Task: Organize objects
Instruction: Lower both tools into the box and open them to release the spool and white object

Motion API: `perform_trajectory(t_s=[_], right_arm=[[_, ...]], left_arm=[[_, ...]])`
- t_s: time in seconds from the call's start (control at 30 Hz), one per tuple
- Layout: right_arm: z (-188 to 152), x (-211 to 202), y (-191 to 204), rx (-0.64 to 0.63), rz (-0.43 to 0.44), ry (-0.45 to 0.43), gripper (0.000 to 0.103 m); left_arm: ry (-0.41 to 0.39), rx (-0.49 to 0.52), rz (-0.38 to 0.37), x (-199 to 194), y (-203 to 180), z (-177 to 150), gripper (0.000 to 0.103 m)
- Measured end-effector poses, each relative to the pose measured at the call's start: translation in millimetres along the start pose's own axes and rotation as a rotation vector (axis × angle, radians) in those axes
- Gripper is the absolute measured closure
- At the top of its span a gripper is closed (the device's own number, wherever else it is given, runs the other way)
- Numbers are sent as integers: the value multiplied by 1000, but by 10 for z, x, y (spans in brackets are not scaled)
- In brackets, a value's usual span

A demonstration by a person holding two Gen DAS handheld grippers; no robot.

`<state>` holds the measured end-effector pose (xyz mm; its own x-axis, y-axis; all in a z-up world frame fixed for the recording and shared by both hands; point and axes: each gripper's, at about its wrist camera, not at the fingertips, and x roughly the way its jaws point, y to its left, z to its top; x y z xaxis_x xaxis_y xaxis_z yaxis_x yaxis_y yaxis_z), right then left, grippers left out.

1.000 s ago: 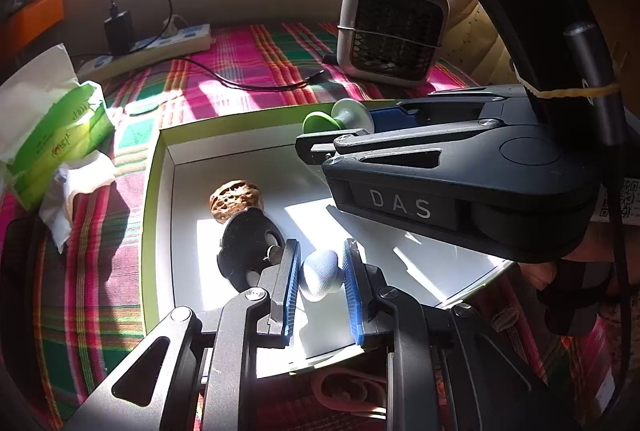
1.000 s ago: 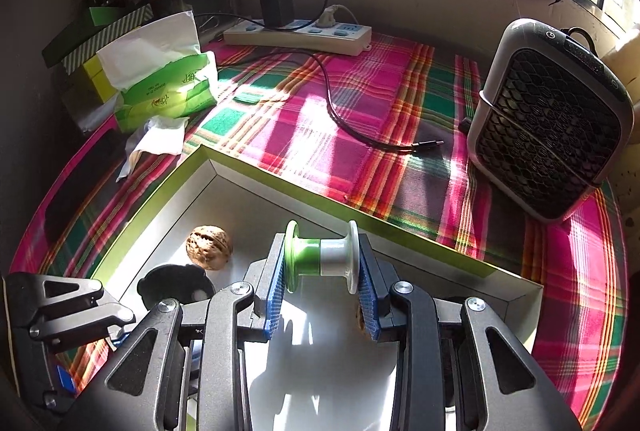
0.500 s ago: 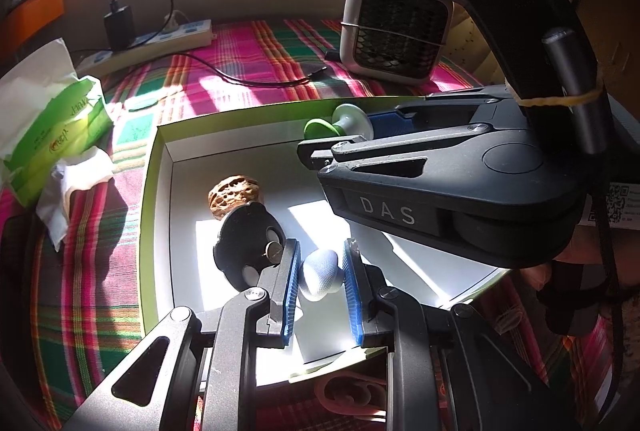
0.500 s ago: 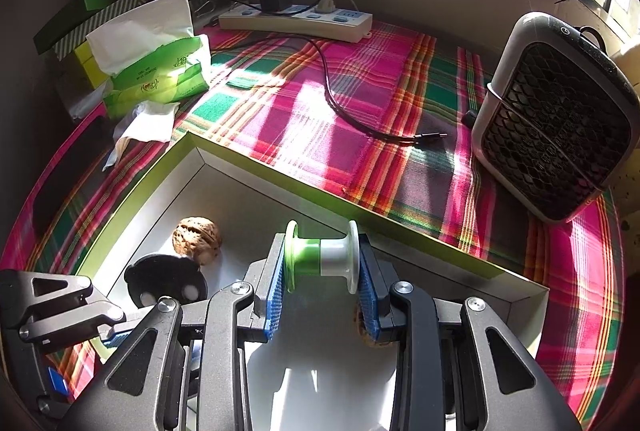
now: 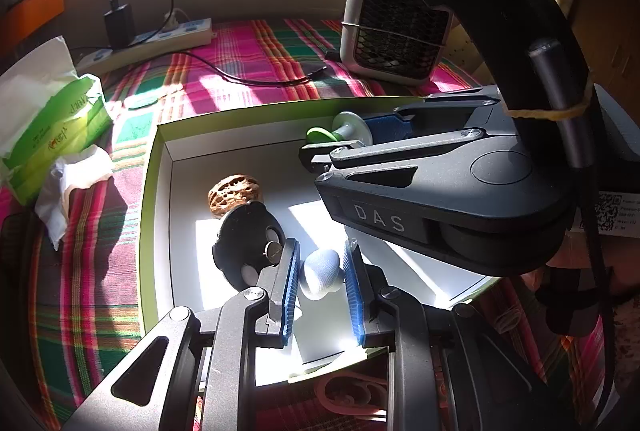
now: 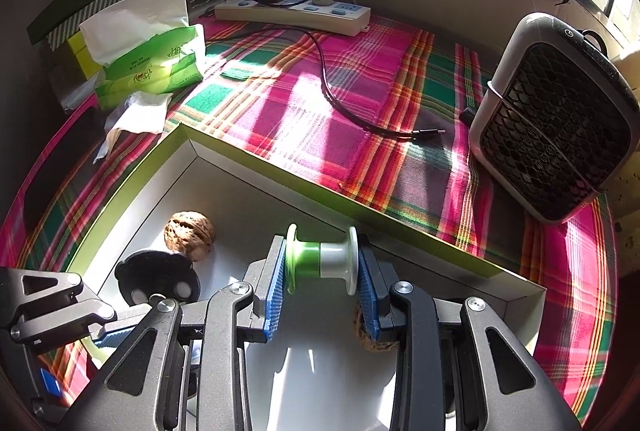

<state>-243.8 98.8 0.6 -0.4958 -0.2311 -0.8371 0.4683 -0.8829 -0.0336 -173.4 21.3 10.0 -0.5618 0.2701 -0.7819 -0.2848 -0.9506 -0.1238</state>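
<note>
Centrally, low in frame, the left gripper clamps a pale blue-grey lump over the white tray; the right gripper pinches a green-white spool above it, a walnut at left.

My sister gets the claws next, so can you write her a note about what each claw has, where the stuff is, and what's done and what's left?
Left claw: shut on the pale blue-grey lump, held over the near end of the white box.
Right claw: shut on the green-and-white spool, held over the box.
In the box: one walnut beside the black round piece; a second walnut shows partly behind the right claw's pad.
Done: both items picked up and brought over the box.
Left: probably set each down inside and let go.
</note>
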Motion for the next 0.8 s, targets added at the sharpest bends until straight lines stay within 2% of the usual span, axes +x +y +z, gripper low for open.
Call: perform_trajectory(t_s=[0.2, 0.33, 0.53, 0.63, 0.8], right_arm=[[-7, 9, 6, -2, -11, 4, 69], [-1, 12, 14, -1, -15, 4, 60], [0, -4, -3, 15, -20, -3, 58], [2, -26, 0, 20, -20, -11, 53], [6, -60, 1, 21, -28, -19, 53]], left_arm=[[-1, -2, 0, -1, 3, -2, 80], [-3, -7, 3, -8, 16, -8, 76], [-4, -12, 5, 1, 25, -10, 69], [-4, -10, 9, 3, 22, -8, 68], [-7, -10, 11, -27, 18, -20, 67]])
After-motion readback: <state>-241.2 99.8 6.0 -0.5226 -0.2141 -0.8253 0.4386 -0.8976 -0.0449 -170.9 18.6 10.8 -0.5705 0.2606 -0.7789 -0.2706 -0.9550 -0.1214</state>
